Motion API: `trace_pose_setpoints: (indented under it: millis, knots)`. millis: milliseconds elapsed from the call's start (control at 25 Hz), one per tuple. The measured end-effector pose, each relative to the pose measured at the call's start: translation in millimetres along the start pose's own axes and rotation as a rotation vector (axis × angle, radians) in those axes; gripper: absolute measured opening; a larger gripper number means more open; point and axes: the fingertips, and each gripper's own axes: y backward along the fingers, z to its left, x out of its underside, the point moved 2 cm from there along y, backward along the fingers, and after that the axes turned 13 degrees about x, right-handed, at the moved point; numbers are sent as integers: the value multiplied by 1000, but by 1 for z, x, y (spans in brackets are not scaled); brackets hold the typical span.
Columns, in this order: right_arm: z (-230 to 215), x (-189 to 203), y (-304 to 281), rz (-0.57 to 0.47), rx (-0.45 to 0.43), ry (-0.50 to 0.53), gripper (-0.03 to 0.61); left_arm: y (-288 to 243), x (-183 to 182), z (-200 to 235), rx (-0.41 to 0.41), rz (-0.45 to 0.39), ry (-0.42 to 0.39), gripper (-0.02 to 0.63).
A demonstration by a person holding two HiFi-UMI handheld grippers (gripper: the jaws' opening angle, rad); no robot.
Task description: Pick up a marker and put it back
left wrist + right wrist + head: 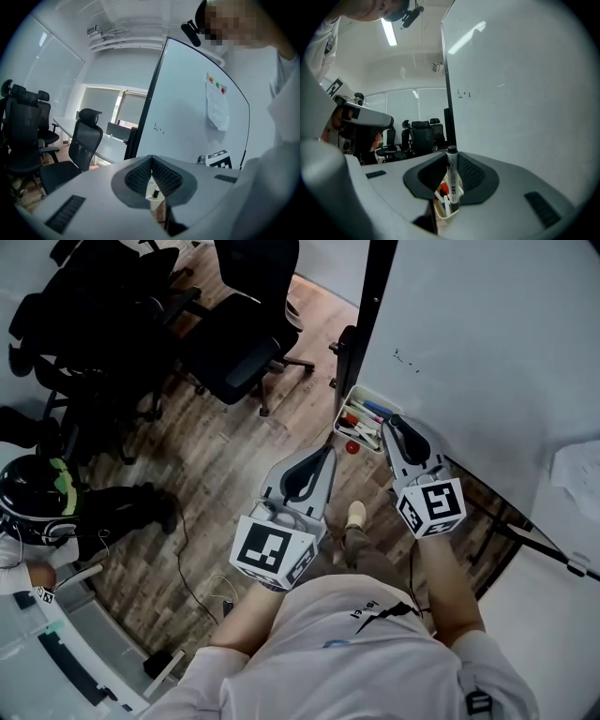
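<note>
My right gripper (pixel 397 427) is shut on a marker (pixel 452 180) with a white body and black cap. The marker stands upright between the jaws in the right gripper view (pixel 451 164). It hangs just over the white marker tray (pixel 349 407) fixed to the whiteboard's lower edge. That tray (pixel 440 212) holds several other markers, red and blue among them. My left gripper (pixel 322 457) sits lower left of the tray, its jaws pressed together on nothing (pixel 151 163).
The whiteboard (pixel 487 352) fills the upper right, with its black frame post (pixel 373 296) beside the tray. Black office chairs (pixel 239 343) stand on the wood floor at upper left. A red ball (pixel 352 447) lies below the tray. Another person (pixel 37 512) is at far left.
</note>
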Motion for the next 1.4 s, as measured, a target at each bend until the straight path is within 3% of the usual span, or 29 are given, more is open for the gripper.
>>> trace_pose_setpoints:
  millis: [320,440,960,1400]
  knots:
    - [-1,24,-2,63,8,31,77,-2,6,4,-12,20,7,11]
    - [-6,22,2,70,31,18,107,-5,7,2,1,19,9,11]
    - [-12,-35,28,-19,55,1,107,-20,-11,-24,65,-5,-40,11]
    - [10,-96,50,-91,-31,-35,75,-15,-42,-45,89,-53,-96,11]
